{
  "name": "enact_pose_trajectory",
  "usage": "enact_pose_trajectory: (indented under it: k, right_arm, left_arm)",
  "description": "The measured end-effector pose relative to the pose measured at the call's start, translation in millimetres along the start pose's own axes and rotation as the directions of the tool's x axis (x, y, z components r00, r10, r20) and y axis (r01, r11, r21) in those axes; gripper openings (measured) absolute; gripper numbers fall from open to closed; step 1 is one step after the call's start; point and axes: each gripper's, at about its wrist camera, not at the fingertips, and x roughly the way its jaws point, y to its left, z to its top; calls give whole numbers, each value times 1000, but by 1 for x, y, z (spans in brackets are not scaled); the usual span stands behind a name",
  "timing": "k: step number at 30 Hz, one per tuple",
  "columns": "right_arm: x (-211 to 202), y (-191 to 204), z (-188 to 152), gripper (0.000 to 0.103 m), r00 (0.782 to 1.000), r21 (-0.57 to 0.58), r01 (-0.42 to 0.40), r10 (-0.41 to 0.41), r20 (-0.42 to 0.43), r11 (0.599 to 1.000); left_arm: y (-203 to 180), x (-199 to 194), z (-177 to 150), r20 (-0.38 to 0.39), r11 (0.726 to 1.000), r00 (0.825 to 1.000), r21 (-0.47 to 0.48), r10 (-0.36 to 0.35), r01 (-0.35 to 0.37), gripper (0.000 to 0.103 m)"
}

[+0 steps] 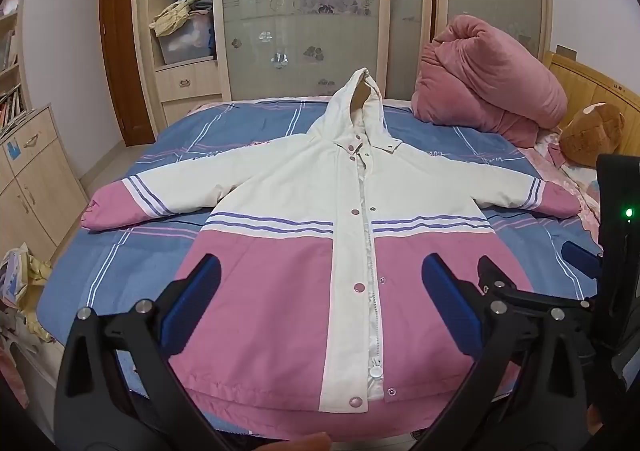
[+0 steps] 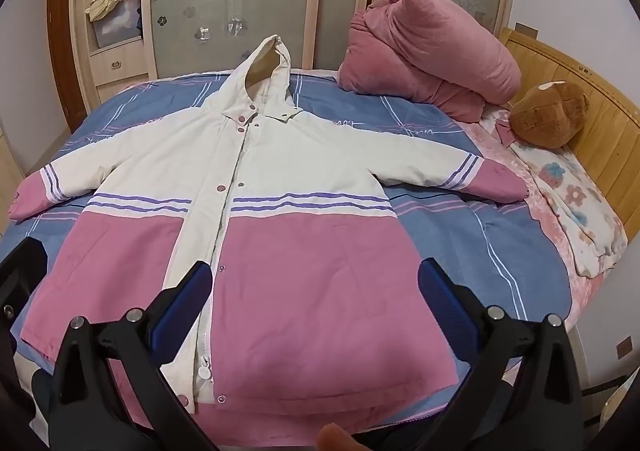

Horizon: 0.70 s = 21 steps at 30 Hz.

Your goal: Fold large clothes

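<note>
A hooded jacket (image 1: 280, 187) (image 2: 288, 155), white on top and pink below with purple stripes, lies flat and face up on the bed (image 1: 120, 259). Its sleeves are spread to both sides and the hood points toward the wardrobe. My left gripper (image 1: 320, 275) hovers open above the pink lower left part near the hem, with nothing between its fingers. My right gripper (image 2: 316, 273) is open too, above the pink lower right part beside the front placket, holding nothing. One of the right gripper's blue pads (image 1: 580, 261) shows at the right edge of the left wrist view.
A rolled pink quilt (image 1: 488, 79) (image 2: 432, 51) and a brown plush toy (image 2: 548, 115) lie by the wooden headboard (image 2: 592, 79), with a floral pillow (image 2: 580, 207) beside them. A wardrobe (image 1: 300, 11) stands behind the bed; a low cabinet (image 1: 32, 171) is at the left.
</note>
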Motion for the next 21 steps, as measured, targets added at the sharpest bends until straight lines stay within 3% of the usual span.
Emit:
enact_pose_trajectory:
  k: [21]
  right_arm:
    - [5, 6, -1, 102, 1000, -2, -3, 3, -11, 1000]
  left_arm:
    - [0, 0, 0, -4, 1000, 1000, 0, 1, -1, 101]
